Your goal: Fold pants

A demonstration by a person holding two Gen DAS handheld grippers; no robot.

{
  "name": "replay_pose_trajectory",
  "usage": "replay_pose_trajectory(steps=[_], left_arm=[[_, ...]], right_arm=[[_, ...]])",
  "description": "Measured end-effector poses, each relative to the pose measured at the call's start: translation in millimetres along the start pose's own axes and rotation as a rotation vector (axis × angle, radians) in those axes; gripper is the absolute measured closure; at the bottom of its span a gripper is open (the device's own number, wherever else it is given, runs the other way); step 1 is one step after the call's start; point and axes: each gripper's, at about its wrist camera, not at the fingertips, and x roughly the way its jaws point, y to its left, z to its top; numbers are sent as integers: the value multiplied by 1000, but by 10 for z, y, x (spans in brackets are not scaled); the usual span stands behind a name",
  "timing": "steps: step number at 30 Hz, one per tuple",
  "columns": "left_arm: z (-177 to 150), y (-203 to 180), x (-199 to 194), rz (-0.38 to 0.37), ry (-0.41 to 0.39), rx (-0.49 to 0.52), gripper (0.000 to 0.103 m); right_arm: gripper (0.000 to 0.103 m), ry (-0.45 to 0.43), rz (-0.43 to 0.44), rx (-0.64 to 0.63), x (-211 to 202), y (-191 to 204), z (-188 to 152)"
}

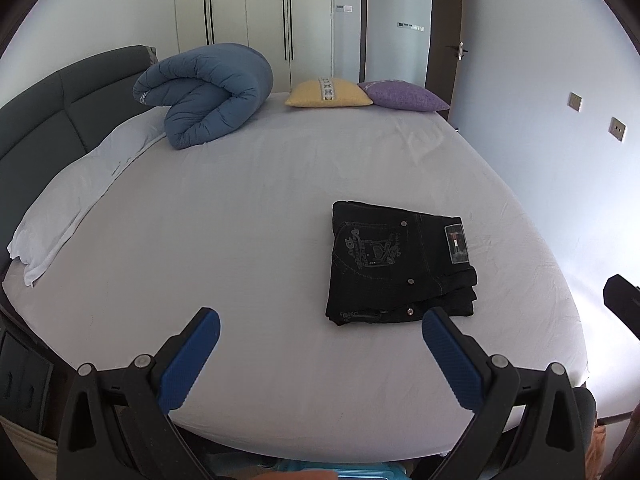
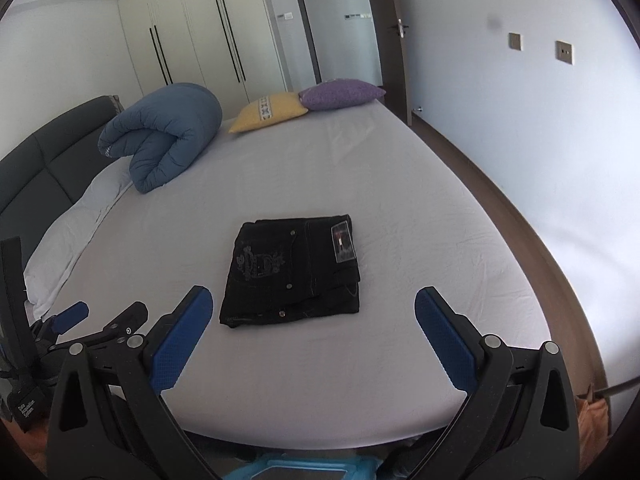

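Black pants (image 1: pixel 394 262) lie folded into a compact rectangle on the white bed (image 1: pixel 248 208), back pocket embroidery and a waist label facing up. They also show in the right wrist view (image 2: pixel 294 270). My left gripper (image 1: pixel 320 322) is open and empty, held above the bed's near edge, left of the pants. My right gripper (image 2: pixel 314 300) is open and empty, just in front of the pants and apart from them. The left gripper also shows at the left edge of the right wrist view (image 2: pixel 72 316).
A rolled blue duvet (image 1: pixel 208 94) lies near the grey headboard (image 1: pixel 52 120). A white pillow (image 1: pixel 76 196) lies along the left. A yellow cushion (image 1: pixel 328 93) and a purple cushion (image 1: pixel 402 96) sit at the far edge. Wardrobes and a door stand behind.
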Motion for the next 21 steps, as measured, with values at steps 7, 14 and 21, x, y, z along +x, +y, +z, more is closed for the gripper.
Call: replay_pose_trajectory(steps=[7,14,21], left_arm=[[-91,84,77,-9,70,-31,0],[-170,64,138,-23,111,-17,0],[-155,36,172,-25,123,-5,0]], right_arm=[[0,53,-43,-35,309,44,14],[0,110,-68,-23,440,-15,-53],[0,132,-75,-30,491,-13,-71]])
